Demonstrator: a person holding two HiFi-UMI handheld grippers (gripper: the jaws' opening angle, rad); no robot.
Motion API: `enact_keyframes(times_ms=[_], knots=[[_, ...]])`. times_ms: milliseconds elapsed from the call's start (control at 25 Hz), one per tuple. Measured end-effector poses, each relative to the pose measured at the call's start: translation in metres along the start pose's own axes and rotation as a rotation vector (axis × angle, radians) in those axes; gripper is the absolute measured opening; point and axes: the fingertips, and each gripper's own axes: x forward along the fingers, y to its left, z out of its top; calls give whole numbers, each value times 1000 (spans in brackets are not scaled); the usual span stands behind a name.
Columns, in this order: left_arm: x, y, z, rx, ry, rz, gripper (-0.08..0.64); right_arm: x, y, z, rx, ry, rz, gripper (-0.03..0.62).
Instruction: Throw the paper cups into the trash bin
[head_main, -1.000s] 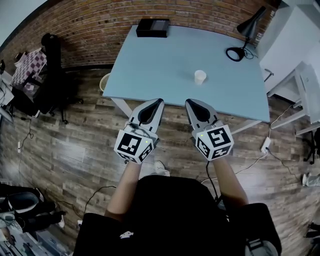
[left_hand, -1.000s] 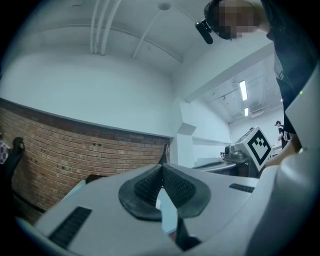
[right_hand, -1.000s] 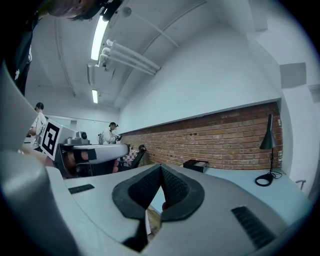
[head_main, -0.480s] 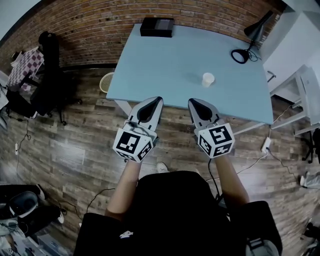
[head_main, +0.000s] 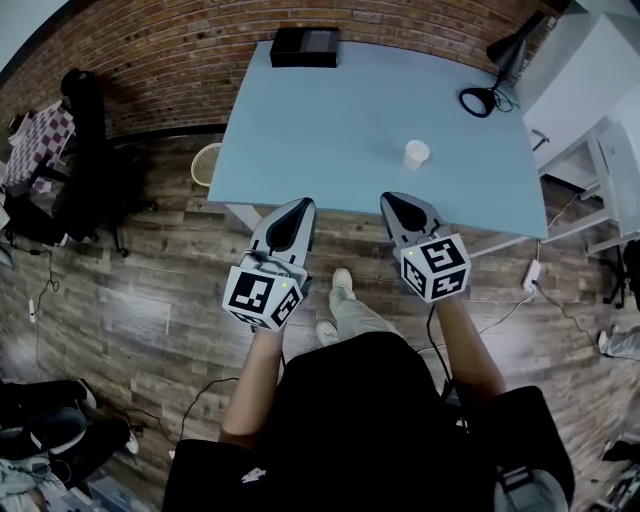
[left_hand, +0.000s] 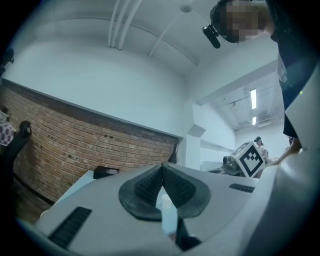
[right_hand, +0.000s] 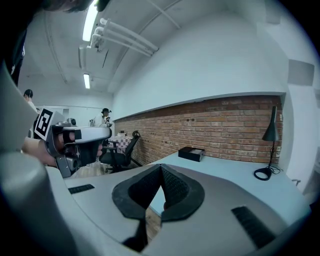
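Both jaw pairs were pressed together, nothing in them: left gripper, right gripper. Paper cup sat upright on table, 1 o'clock of right gripper, well apart. We figured it light, thin-walled, easy to crush, so gentle pinch over rim. Trash bin on floor, 10 o'clock of left gripper.

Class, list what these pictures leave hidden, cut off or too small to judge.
Paper cup: head view, too small to show whether it is empty; left gripper view, mostly hidden behind the jaws.
Basket beside the table: head view, partly covered by the table's edge; contents unseen.
Black box: head view, too small to identify.
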Motion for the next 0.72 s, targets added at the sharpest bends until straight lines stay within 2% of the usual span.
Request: enact_keyframes(times_ms=[320, 720], knots=[[16, 23, -6, 6, 30, 21, 9, 29, -48, 4, 18, -2, -52, 2], [54, 54, -19, -5, 83, 0, 9, 73, -102, -16, 26, 80, -105, 2]])
